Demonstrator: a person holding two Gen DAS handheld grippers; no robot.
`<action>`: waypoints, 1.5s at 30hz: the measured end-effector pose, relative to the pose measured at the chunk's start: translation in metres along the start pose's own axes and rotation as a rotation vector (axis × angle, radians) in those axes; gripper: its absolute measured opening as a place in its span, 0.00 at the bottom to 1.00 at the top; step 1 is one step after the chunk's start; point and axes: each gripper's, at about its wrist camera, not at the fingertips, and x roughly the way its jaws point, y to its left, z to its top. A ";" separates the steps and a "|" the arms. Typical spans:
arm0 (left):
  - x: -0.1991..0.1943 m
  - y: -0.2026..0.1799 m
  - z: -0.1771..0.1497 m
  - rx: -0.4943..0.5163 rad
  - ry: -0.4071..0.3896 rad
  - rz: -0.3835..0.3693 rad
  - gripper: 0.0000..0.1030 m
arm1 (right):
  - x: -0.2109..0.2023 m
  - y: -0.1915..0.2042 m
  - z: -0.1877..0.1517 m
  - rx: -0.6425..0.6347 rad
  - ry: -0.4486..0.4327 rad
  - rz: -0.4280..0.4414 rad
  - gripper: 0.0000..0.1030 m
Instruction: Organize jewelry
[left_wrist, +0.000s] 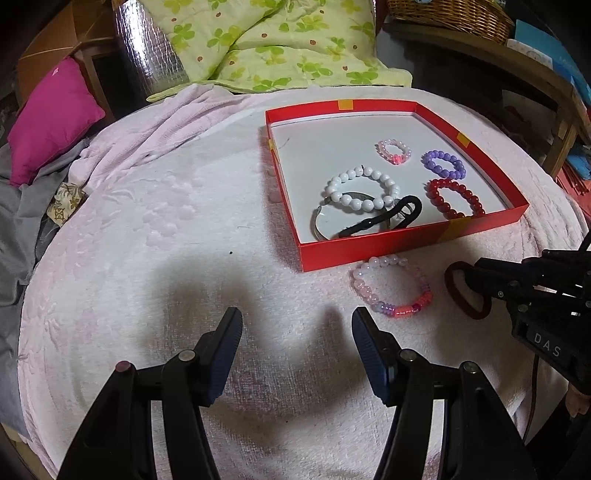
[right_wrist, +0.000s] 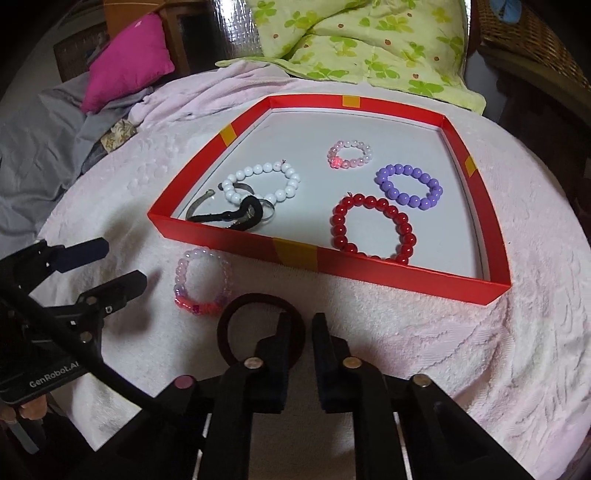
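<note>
A shallow red box (left_wrist: 369, 249) (right_wrist: 369, 267) lies on the pink towel. In it are a white bead bracelet (left_wrist: 364, 188) (right_wrist: 258, 173), a small pink one (left_wrist: 393, 151) (right_wrist: 349, 153), a purple one (left_wrist: 443, 164) (right_wrist: 408, 186), a red one (left_wrist: 454, 197) (right_wrist: 373, 230), a black hair tie (left_wrist: 384, 218) (right_wrist: 236, 216) and a metal bangle (left_wrist: 319, 221) (right_wrist: 197, 205). A pink bead bracelet (left_wrist: 391, 291) (right_wrist: 201, 282) and a dark maroon hair tie (left_wrist: 465, 291) (right_wrist: 236, 325) lie in front of the box. My left gripper (left_wrist: 297, 350) (right_wrist: 107, 266) is open and empty. My right gripper (right_wrist: 301, 350) (left_wrist: 476, 269) has its jaws narrowly apart, the left finger inside the maroon tie's loop.
A green floral quilt (left_wrist: 273, 40) (right_wrist: 369, 40) lies behind the box. A magenta cushion (left_wrist: 51, 118) (right_wrist: 129, 59) and grey cloth (left_wrist: 14, 229) are at the left. A wicker basket (left_wrist: 450, 14) and wooden shelf (left_wrist: 517, 62) stand at the right.
</note>
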 end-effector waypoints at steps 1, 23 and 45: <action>0.000 0.000 0.000 0.000 0.001 0.000 0.61 | 0.000 -0.001 0.000 0.002 0.002 0.004 0.10; 0.008 -0.009 0.004 0.004 0.020 0.001 0.61 | -0.021 -0.035 -0.003 0.073 -0.019 -0.016 0.10; 0.018 -0.015 0.008 -0.029 0.045 -0.070 0.61 | -0.016 -0.055 -0.009 0.129 0.034 0.015 0.10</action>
